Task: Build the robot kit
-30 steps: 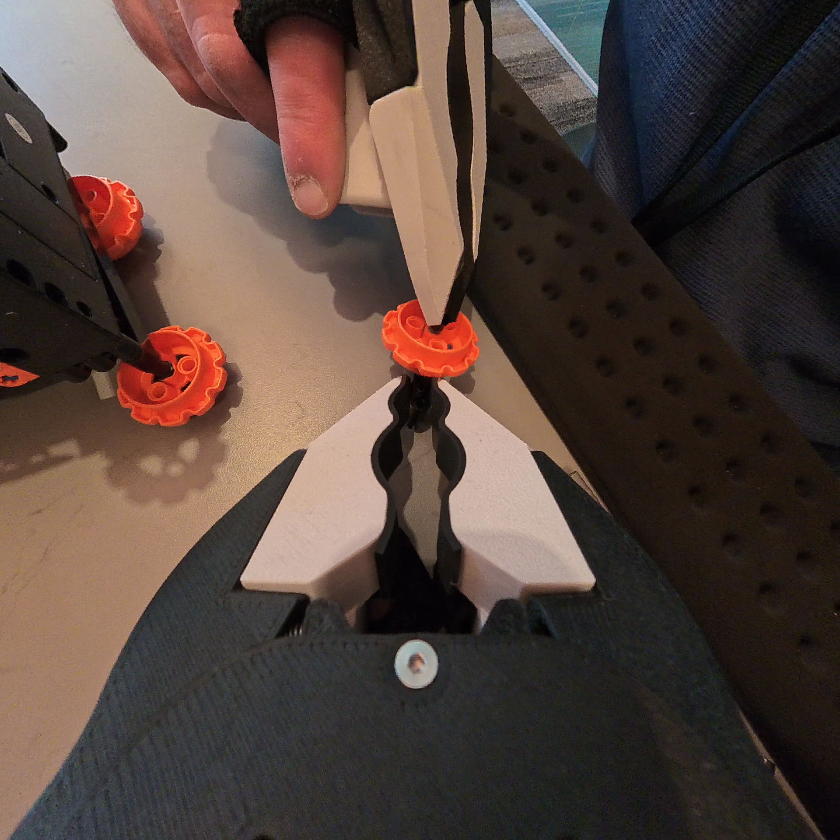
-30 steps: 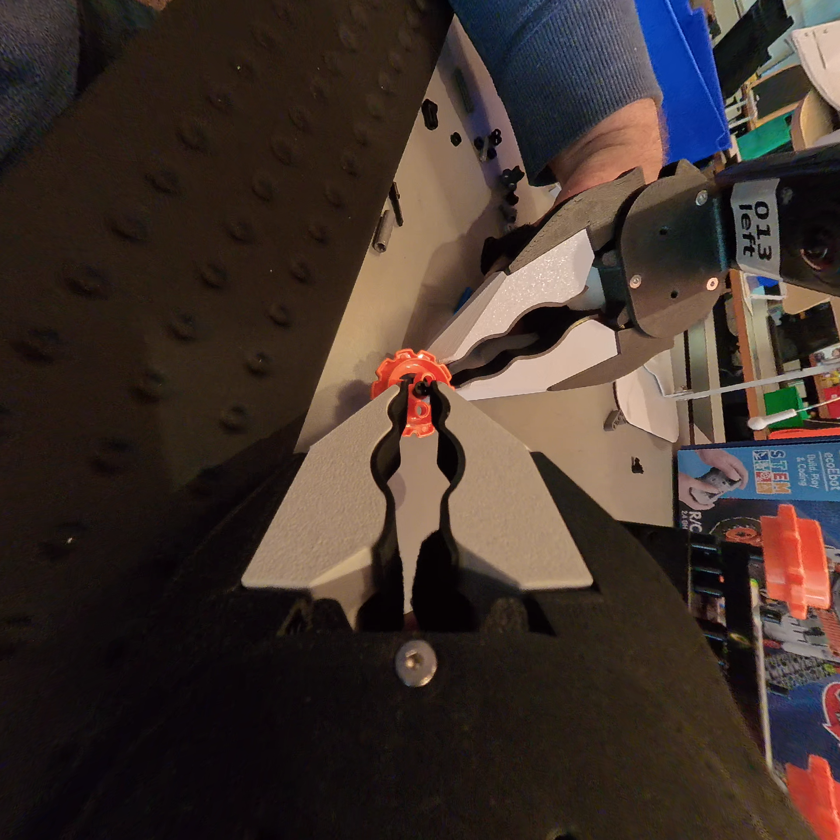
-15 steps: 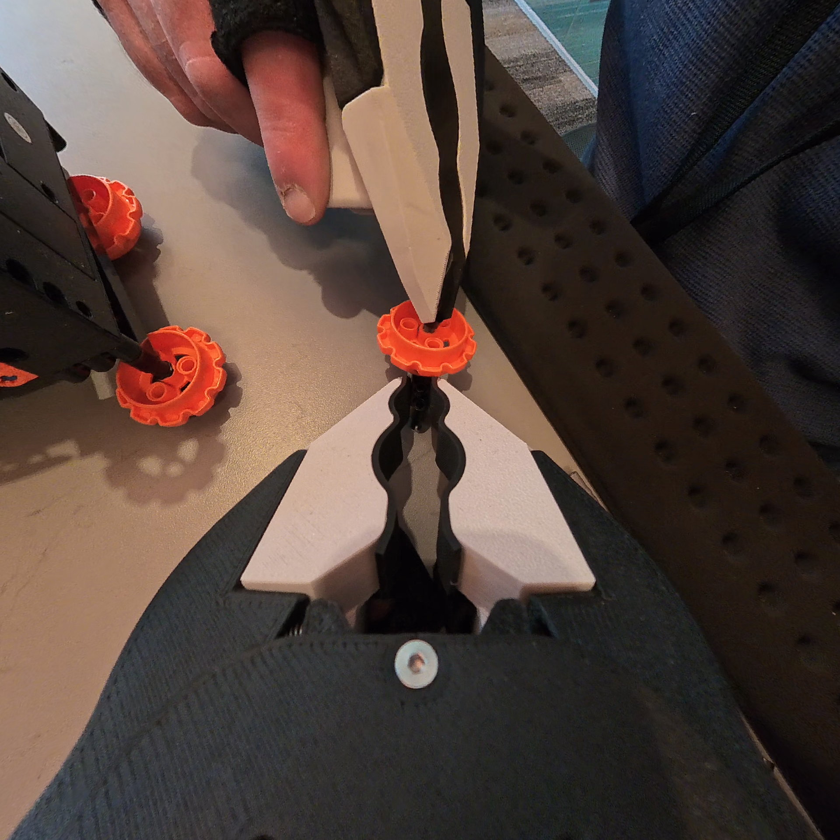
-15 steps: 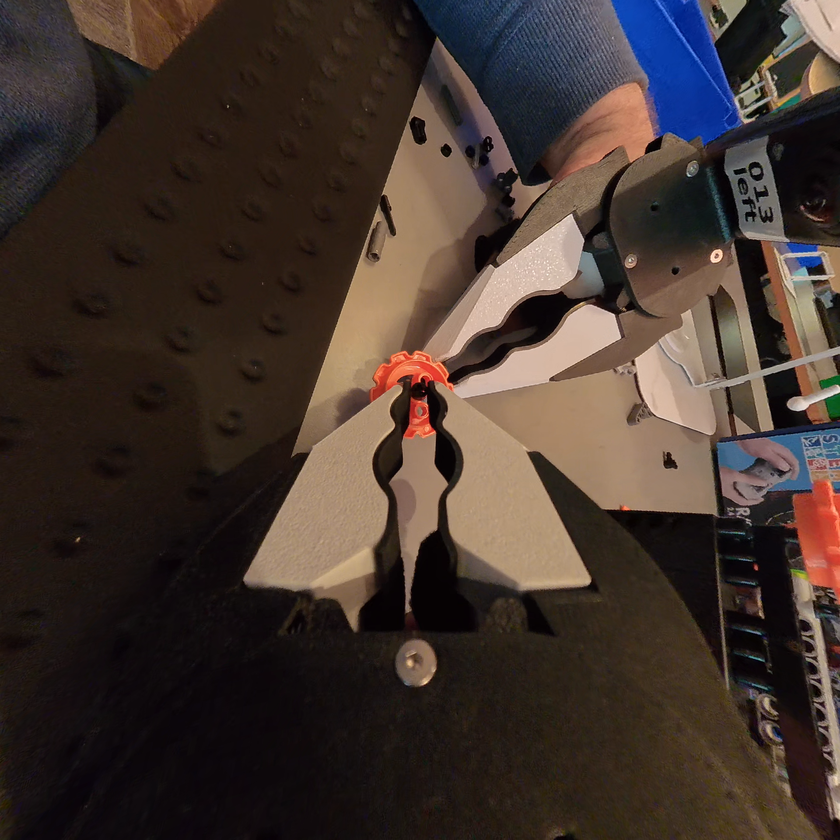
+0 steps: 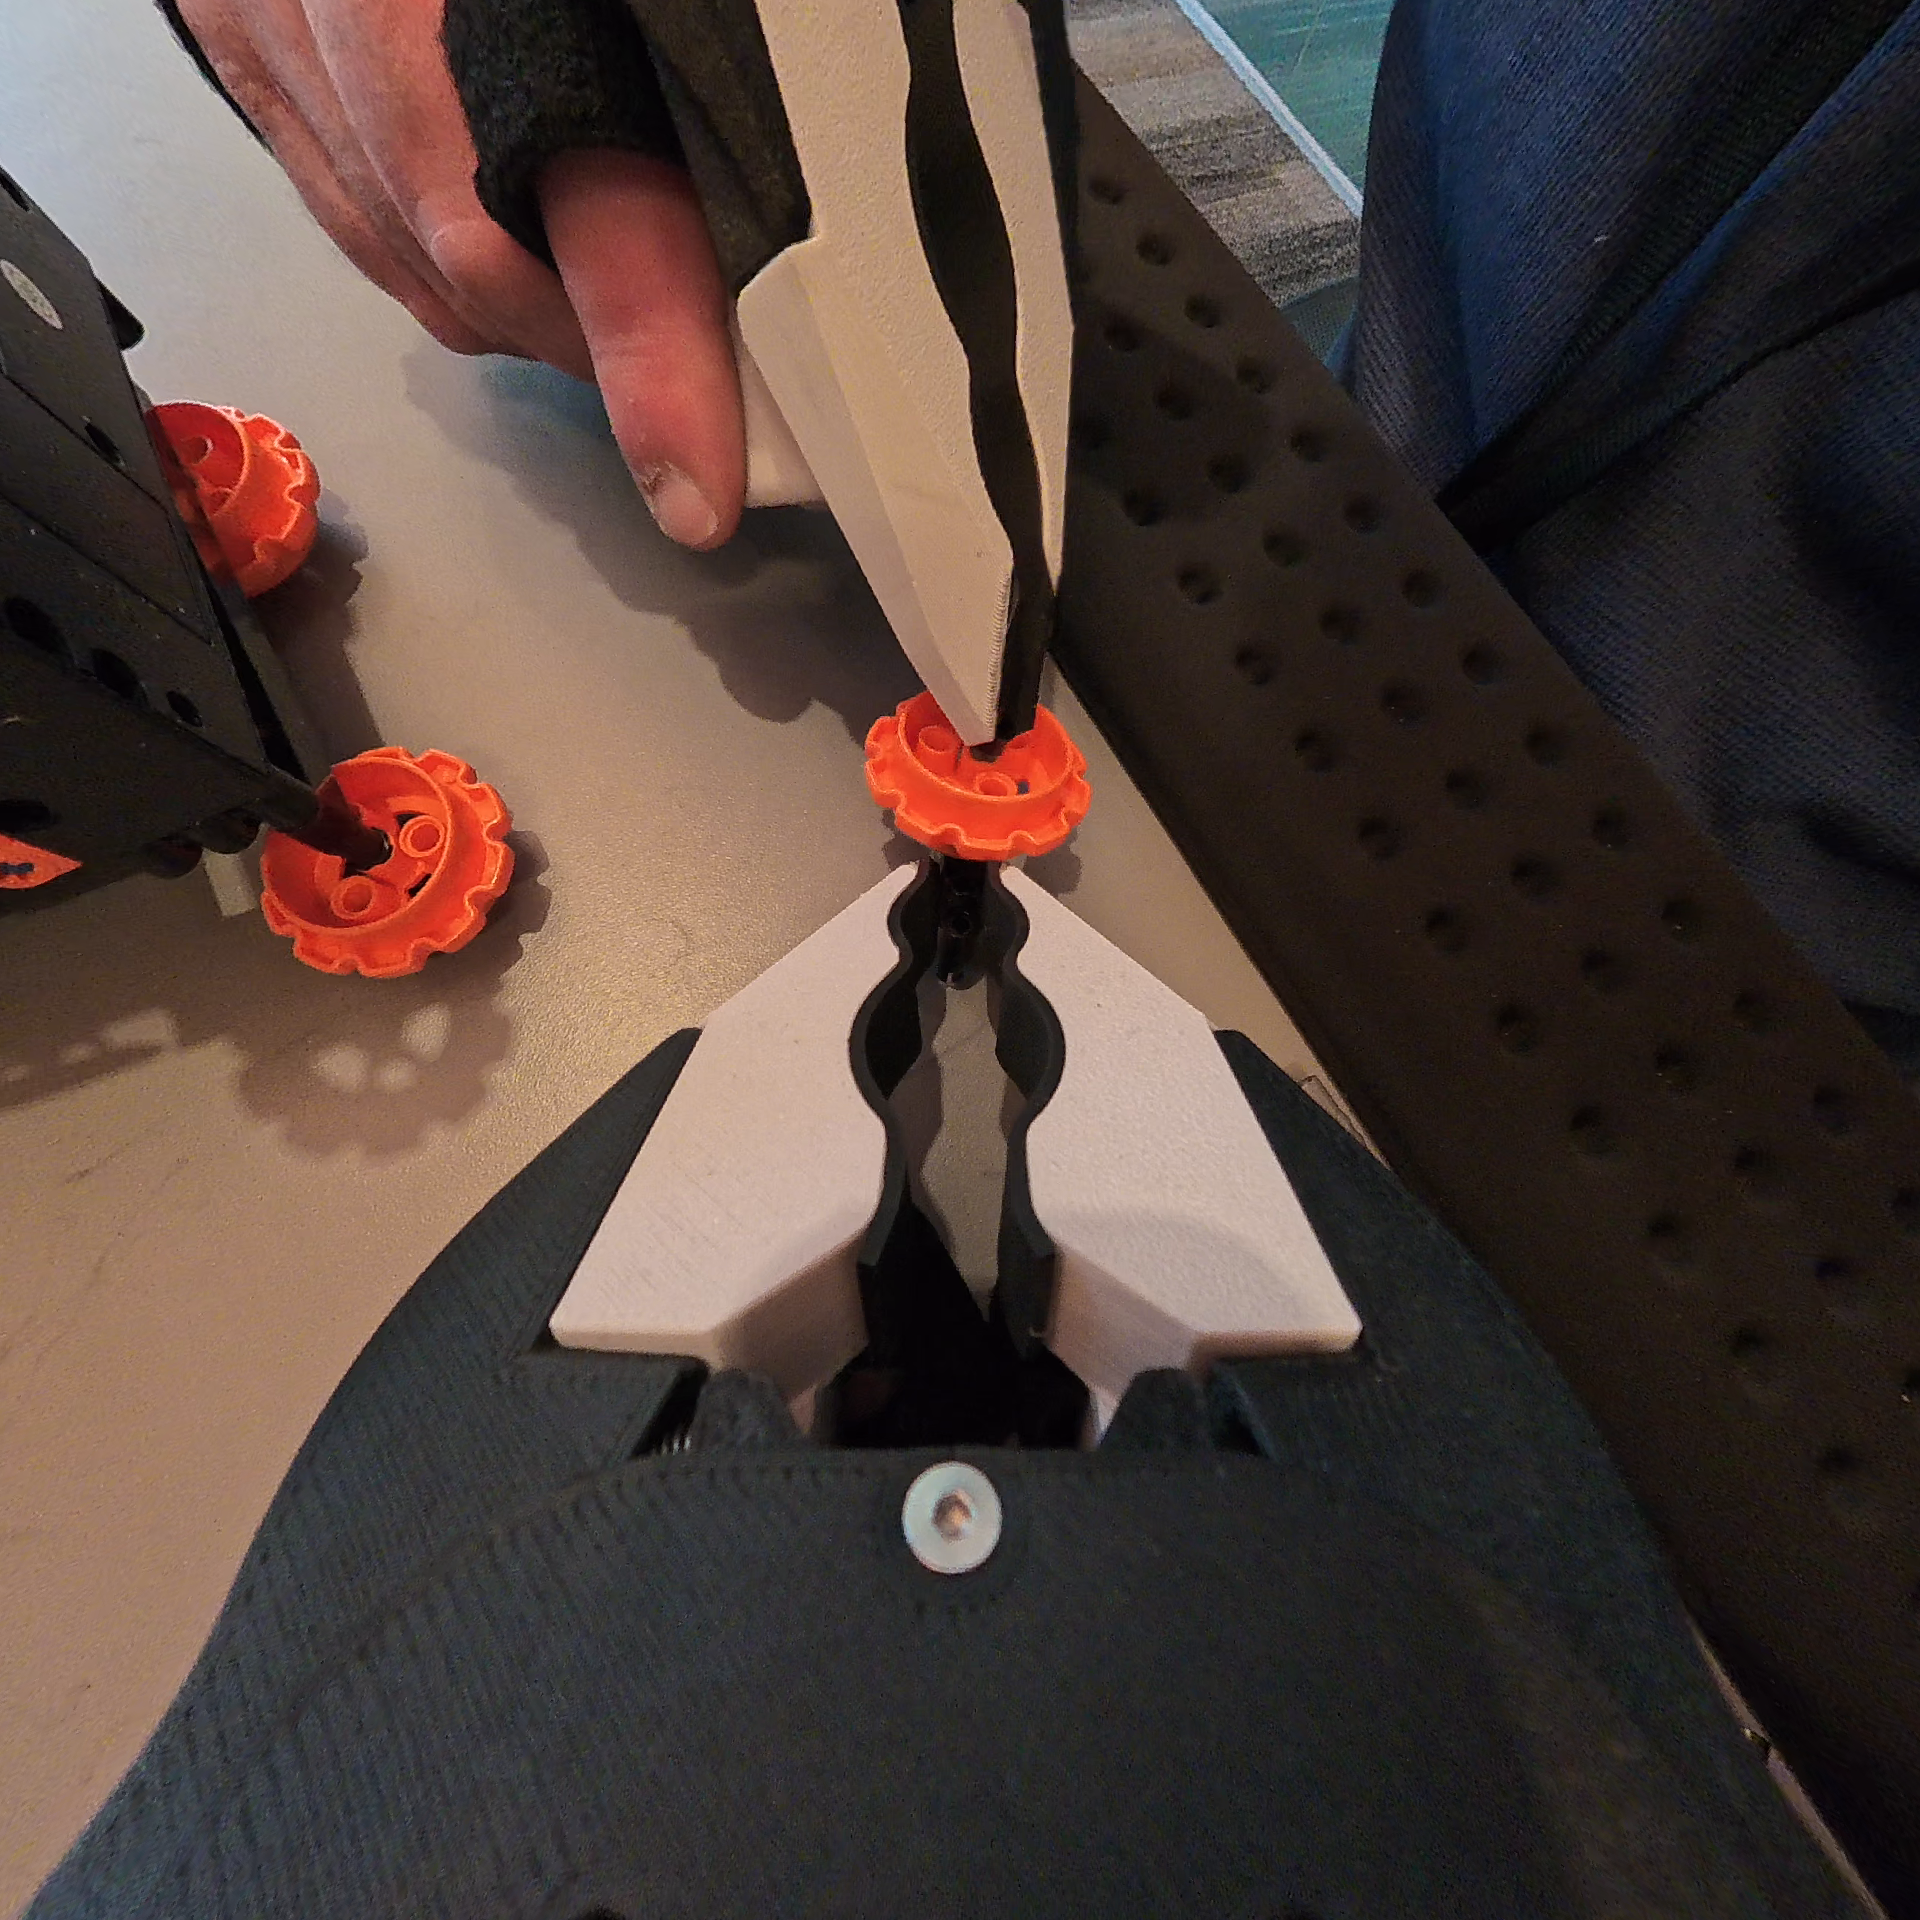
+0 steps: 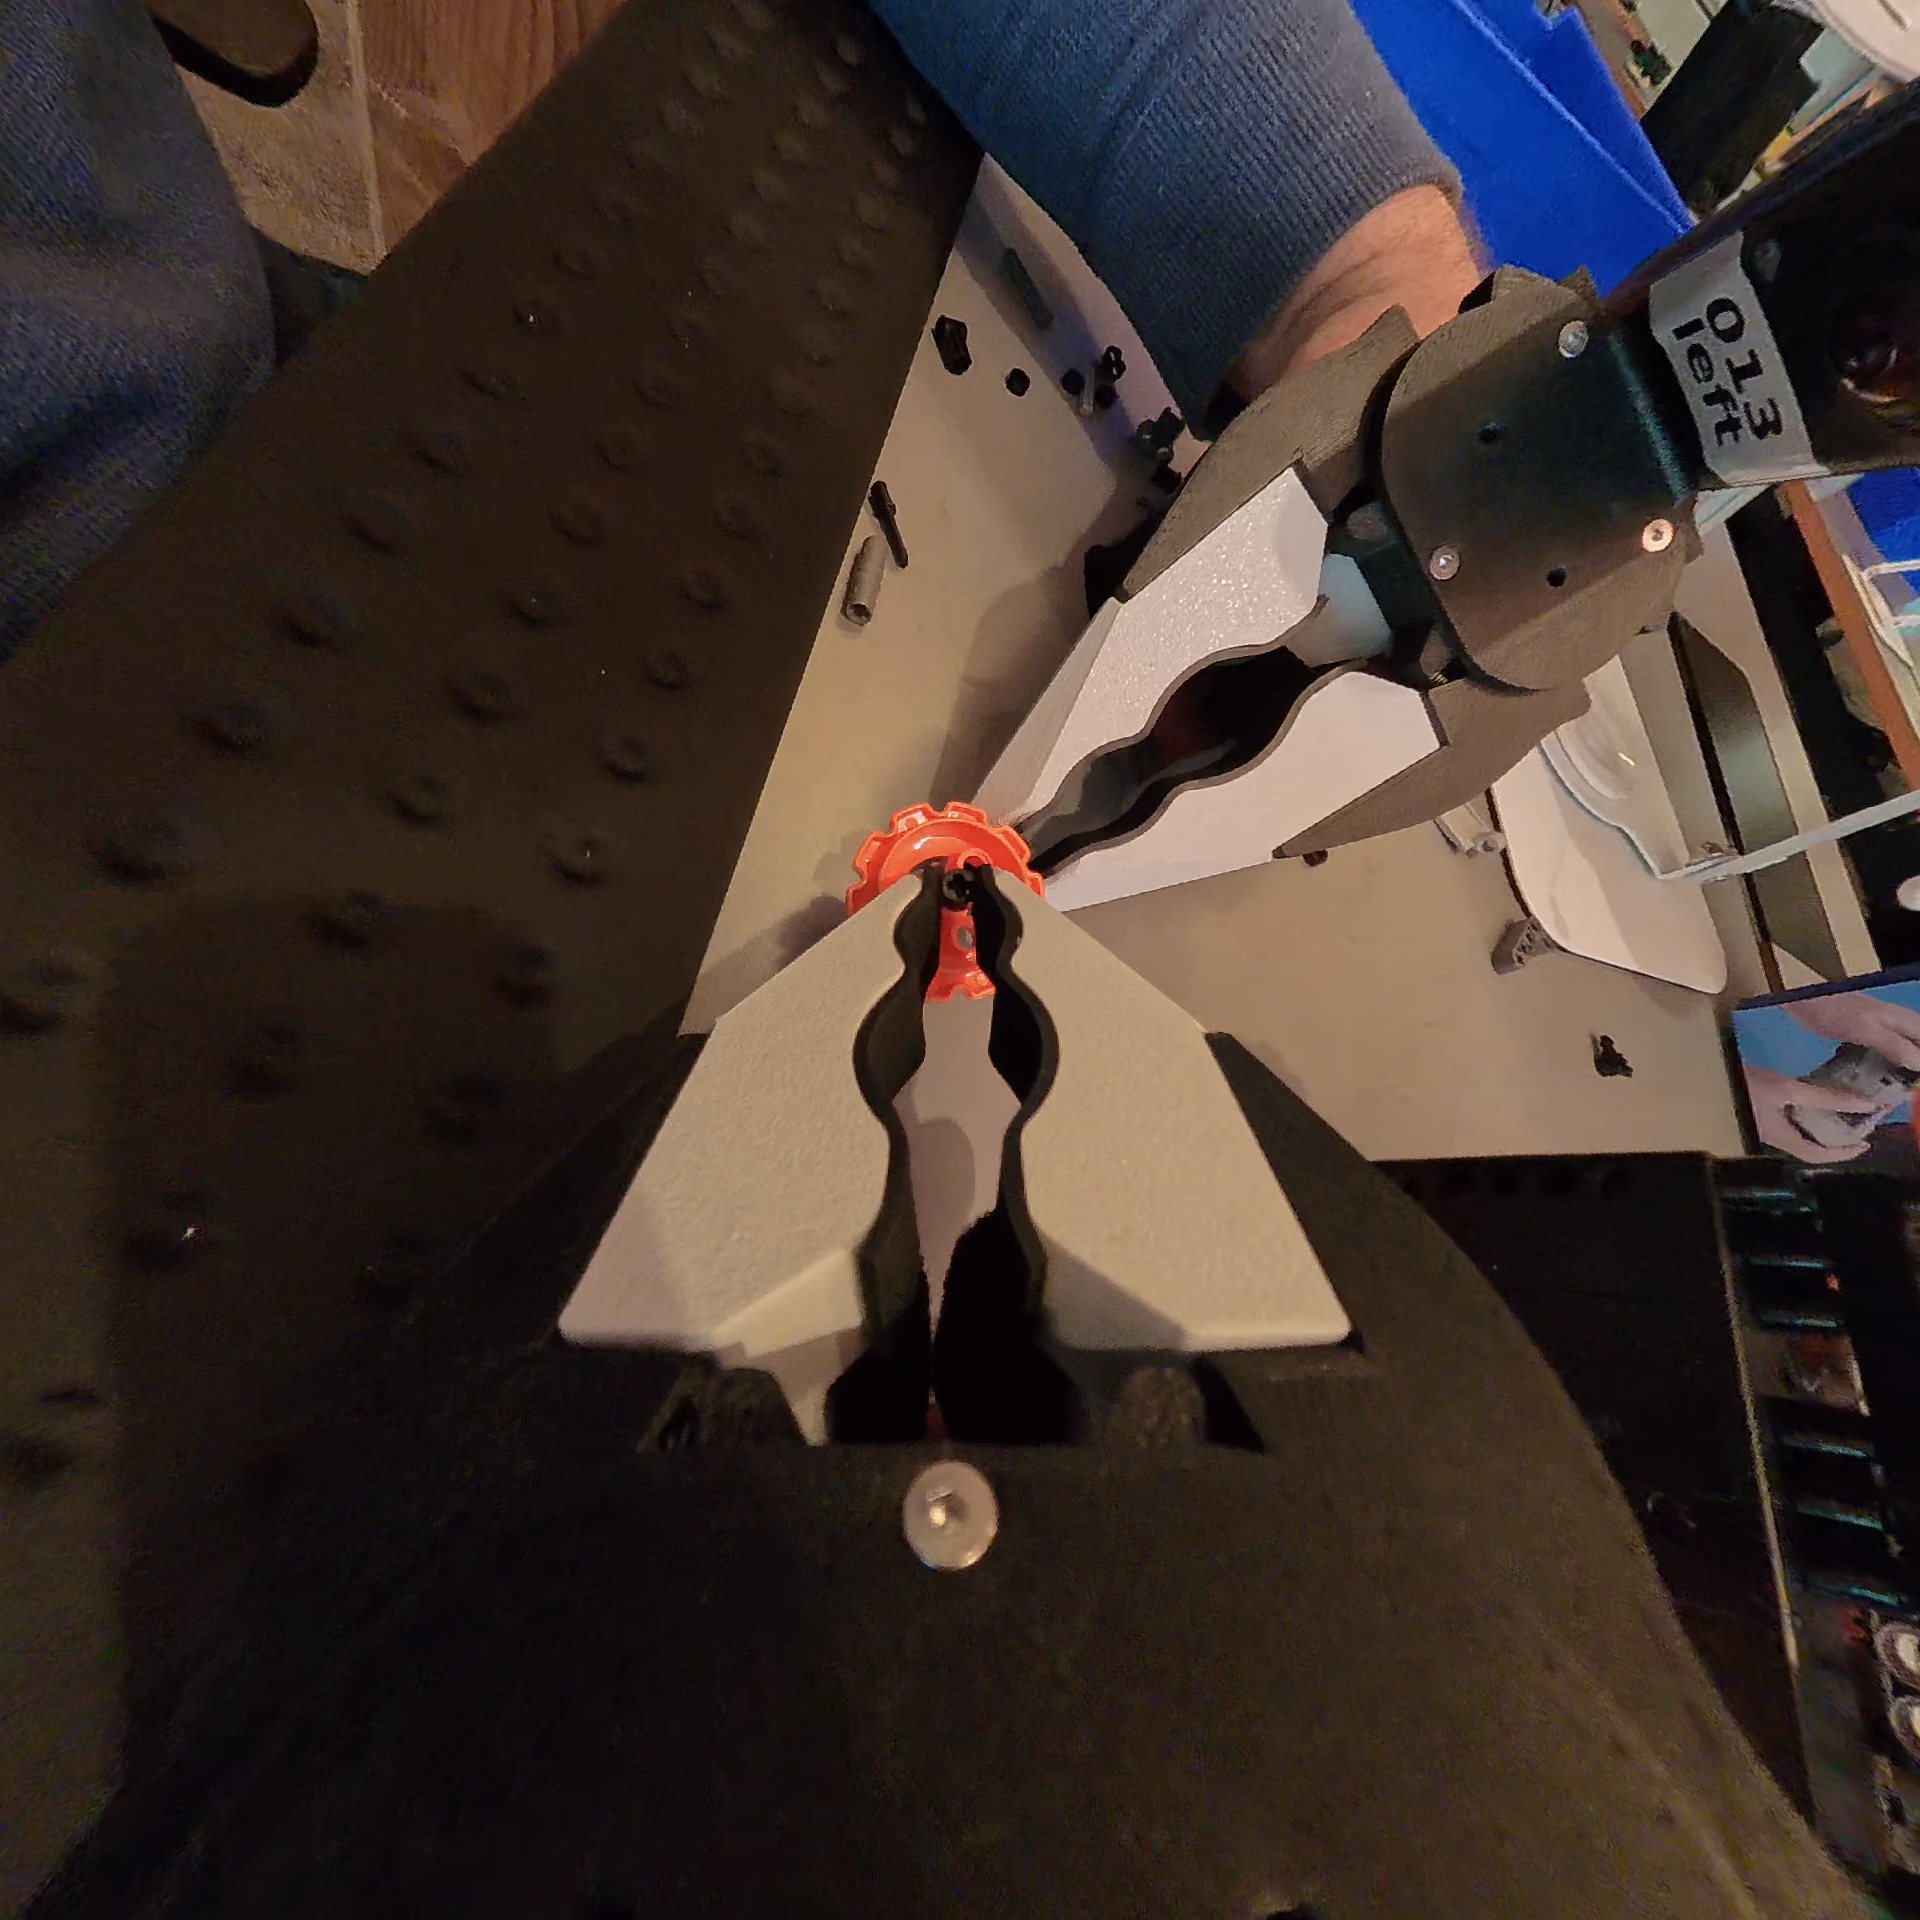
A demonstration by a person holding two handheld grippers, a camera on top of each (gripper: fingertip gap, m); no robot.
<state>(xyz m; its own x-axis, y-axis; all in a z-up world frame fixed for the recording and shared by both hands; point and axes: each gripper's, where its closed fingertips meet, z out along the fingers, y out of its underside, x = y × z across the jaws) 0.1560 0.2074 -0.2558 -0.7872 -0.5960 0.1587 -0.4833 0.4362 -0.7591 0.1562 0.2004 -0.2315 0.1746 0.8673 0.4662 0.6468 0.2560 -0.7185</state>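
Each camera sits on the back of its own claw and looks forward along the two fingers, very close up. The two views face each other and share one orange wheel (image 5: 977,779) over the grey worktop (image 5: 665,644).

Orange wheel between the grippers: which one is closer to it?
Right, narrowly. The right gripper has its tips inside the cup of the orange wheel, at the hub. The left gripper stops just outside the rim, shut on a black peg.
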